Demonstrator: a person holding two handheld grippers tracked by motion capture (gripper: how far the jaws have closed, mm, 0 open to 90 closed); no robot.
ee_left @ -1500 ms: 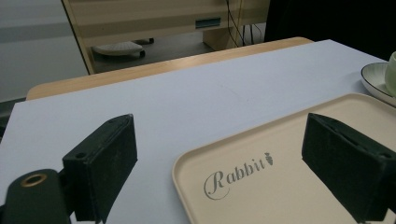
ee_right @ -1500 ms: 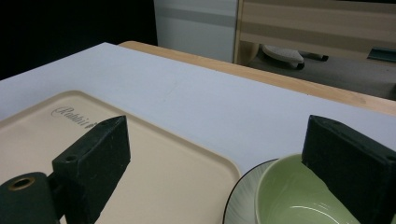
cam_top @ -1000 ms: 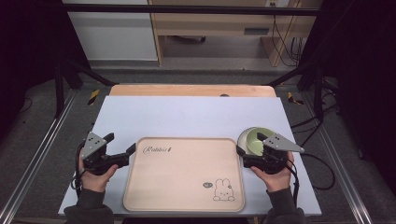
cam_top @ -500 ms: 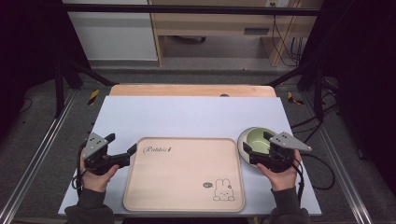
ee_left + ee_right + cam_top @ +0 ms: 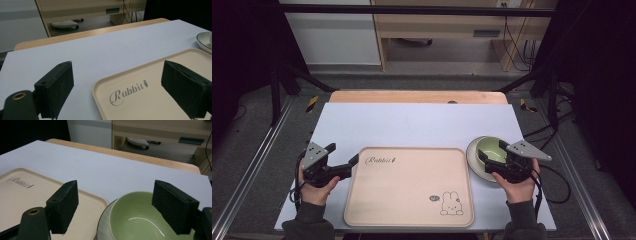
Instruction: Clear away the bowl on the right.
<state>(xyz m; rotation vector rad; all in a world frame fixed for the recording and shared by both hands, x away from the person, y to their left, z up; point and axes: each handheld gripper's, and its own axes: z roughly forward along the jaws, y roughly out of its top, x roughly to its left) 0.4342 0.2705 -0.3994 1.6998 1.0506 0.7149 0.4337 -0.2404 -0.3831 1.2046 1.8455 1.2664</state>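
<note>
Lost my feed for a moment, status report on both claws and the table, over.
Left claw open, straddling beige rabbit-print tray's corner. Right claw open over green bowl sitting on white plate. Nothing gripped, nothing in the way.

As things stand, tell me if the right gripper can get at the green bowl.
Probably yes. The right gripper is open, its jaws standing on either side of the green bowl's near rim, and nothing lies between them. The bowl sits in a plate beside the tray.
</note>
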